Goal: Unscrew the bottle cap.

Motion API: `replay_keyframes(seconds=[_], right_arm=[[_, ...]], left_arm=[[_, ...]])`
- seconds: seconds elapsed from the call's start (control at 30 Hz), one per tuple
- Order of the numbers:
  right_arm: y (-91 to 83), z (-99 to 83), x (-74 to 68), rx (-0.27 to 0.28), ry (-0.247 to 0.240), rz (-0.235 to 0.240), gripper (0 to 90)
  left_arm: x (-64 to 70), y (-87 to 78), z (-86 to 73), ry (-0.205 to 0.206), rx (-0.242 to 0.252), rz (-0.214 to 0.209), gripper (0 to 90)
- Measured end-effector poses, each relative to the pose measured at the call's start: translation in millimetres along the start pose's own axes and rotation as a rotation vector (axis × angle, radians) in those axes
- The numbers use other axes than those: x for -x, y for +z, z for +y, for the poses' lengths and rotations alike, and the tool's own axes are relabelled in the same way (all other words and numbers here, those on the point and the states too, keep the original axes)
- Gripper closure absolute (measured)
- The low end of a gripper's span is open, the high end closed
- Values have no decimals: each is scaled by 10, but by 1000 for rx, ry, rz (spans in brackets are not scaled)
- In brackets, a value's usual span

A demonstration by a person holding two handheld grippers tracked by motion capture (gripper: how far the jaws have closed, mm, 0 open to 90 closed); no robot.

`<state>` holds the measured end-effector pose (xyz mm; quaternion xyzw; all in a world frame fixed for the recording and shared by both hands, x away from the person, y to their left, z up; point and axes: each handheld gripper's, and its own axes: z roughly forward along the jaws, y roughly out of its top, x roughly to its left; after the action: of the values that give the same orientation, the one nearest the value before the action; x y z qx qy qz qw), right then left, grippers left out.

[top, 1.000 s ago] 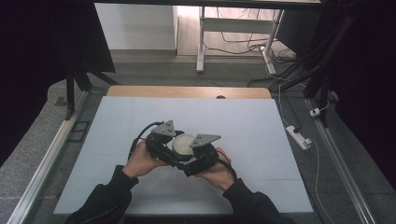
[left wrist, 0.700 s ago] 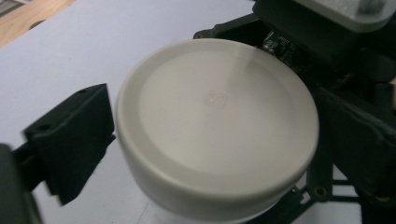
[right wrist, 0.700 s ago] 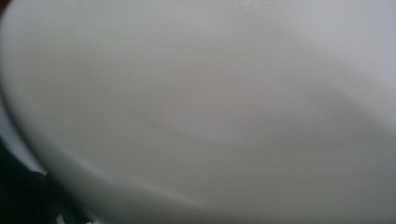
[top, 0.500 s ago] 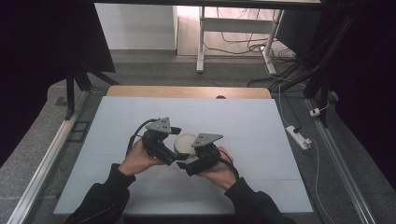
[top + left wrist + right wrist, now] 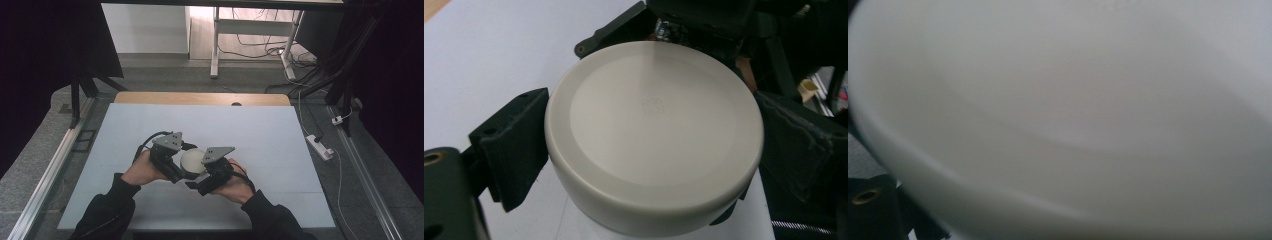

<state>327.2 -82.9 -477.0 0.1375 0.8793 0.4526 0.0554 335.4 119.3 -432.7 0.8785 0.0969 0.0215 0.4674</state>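
A round cream container with a flat lid sits low over the white table, between both hand-held grippers. In the left gripper view the container is clamped at its sides by my left gripper, one black pad on each flank. From above, the left gripper comes in from the left and the right gripper presses in from the near right. The right gripper view is a blurred close-up of the container's pale wall, and its jaws are hidden.
A wooden strip runs along the table's far edge. A white power strip lies on the floor to the right. Metal rails flank the table, and desk legs with cables stand beyond it.
The left gripper has shifted slightly to the left, so more of the container's top shows between the two grippers. The right gripper has barely moved.
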Motion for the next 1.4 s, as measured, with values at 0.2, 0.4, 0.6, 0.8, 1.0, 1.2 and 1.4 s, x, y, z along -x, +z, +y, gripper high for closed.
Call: replay_keyframes(seconds=[0.2, 0.4, 0.6, 0.8, 1.0, 1.2, 1.4], right_arm=[[9, -16, 50, -10, 57, -88, 66], [19, -52, 110, -23, 118, -148, 66], [20, -62, 124, -26, 120, -148, 66], [-16, -37, 101, -13, 77, -96, 66], [-19, -19, 39, -9, 20, -26, 66], [-8, -3, -13, -6, -4, 7, 66], [-17, 4, -17, -2, -8, 5, 66]], left_arm=[[53, 113, 62, -103, -5, 136, 81], [140, 238, 119, -171, -22, 276, 80], [125, 249, 119, -167, -31, 262, 61], [82, 86, 112, -97, -19, 187, 0], [56, -4, 61, -27, -6, 74, 0], [80, 31, 44, 25, -28, 20, 29], [83, 34, 37, 4, -15, 46, 78]])
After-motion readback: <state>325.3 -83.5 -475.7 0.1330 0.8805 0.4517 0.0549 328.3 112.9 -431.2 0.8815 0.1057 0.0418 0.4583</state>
